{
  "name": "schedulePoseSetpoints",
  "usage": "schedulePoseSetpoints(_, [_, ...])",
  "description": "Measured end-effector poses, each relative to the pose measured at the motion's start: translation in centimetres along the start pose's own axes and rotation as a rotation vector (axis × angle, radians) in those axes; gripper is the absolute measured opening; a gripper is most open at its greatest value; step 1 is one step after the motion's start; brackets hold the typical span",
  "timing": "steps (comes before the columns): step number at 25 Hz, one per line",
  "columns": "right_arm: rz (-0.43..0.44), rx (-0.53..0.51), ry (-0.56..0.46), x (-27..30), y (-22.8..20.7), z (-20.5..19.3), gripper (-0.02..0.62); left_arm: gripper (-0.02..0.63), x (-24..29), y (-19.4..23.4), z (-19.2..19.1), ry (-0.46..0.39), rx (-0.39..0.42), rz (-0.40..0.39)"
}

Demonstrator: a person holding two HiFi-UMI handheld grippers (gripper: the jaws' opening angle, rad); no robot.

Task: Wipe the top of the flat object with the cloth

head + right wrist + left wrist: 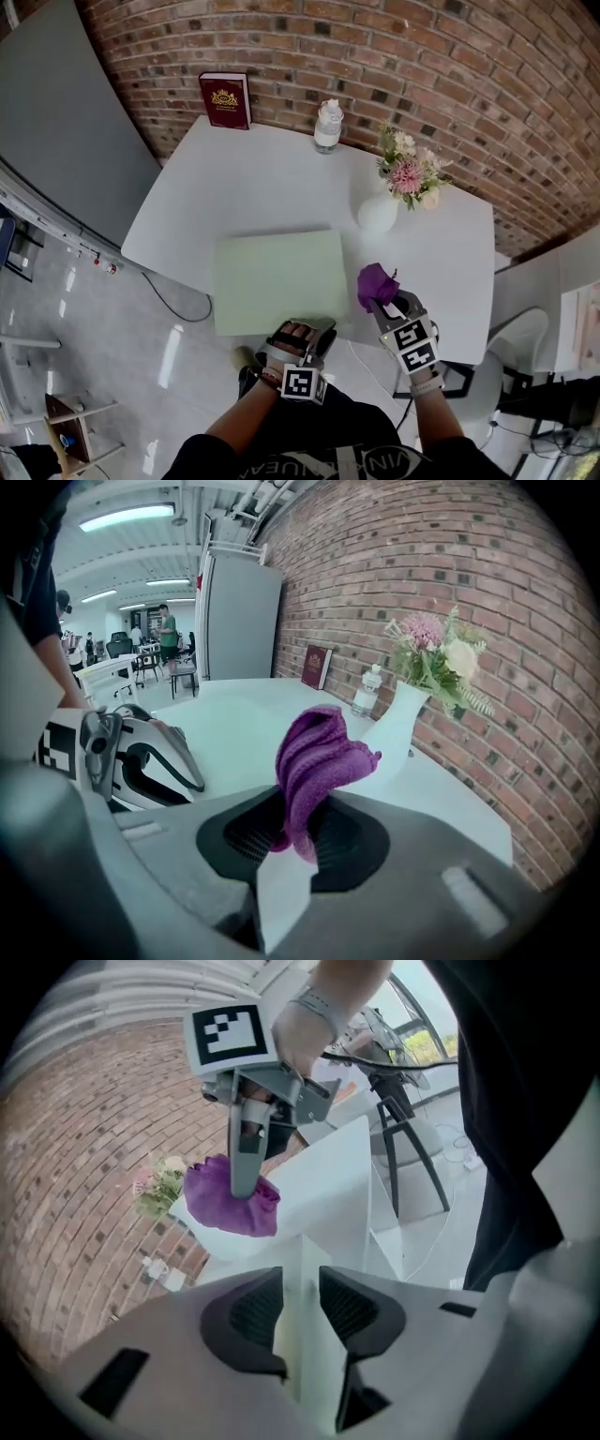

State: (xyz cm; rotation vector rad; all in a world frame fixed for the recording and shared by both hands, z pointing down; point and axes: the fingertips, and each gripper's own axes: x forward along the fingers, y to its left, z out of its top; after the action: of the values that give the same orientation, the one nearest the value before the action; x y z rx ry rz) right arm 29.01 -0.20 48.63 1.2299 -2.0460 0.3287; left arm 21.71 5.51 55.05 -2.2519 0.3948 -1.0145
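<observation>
A pale green flat board (277, 279) lies on the white table (253, 178). My left gripper (312, 332) is at the board's near edge. In the left gripper view its jaws (300, 1312) stand shut on the thin edge of the board (304, 1274), pads against both faces. To the right of the board, my right gripper (386, 306) is shut on a bunched purple cloth (375, 284), held just above the table. In the right gripper view the cloth (319, 757) sticks up from between the pads of that gripper (298, 834). The cloth (225, 1206) also shows in the left gripper view.
A white vase of flowers (380, 211) stands just beyond the cloth. A clear bottle (328, 127) and a red book (226, 99) stand at the table's far edge against the brick wall. A chair (525, 347) is at the right; a cable (178, 305) runs over the floor.
</observation>
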Motion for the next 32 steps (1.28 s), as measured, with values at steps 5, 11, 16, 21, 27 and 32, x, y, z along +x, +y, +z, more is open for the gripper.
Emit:
schedulePoseSetpoints(5, [-0.006,-0.006,-0.024,0.3,0.2,1.3,0.078,0.081,-2.1,3.3,1.3,-0.133,-0.271,-0.019])
schedulePoseSetpoints(11, [0.033,-0.013,-0.108,1.9,2.1,6.2,0.078,0.037,-6.5,11.1,-7.0,-0.077,-0.627,0.165])
schedulePoseSetpoints(16, [0.153,0.006,-0.157,6.2,6.8,12.2,0.078,0.035,-11.1,15.8,-18.4,0.075,-0.771,0.335])
schedulePoseSetpoints(21, [0.447,0.067,-0.097,11.8,14.8,17.9,0.078,0.037,-13.2,16.4,-24.7,0.125,-0.852,0.304])
schedulePoseSetpoints(27, [0.66,0.139,0.164,17.8,20.9,20.8,0.078,0.038,-13.1,14.9,-26.8,0.084,-0.906,0.193])
schedulePoseSetpoints(32, [0.677,0.06,0.356,21.0,22.6,20.5,0.078,0.04,-12.1,13.6,-27.1,0.062,-0.93,0.107])
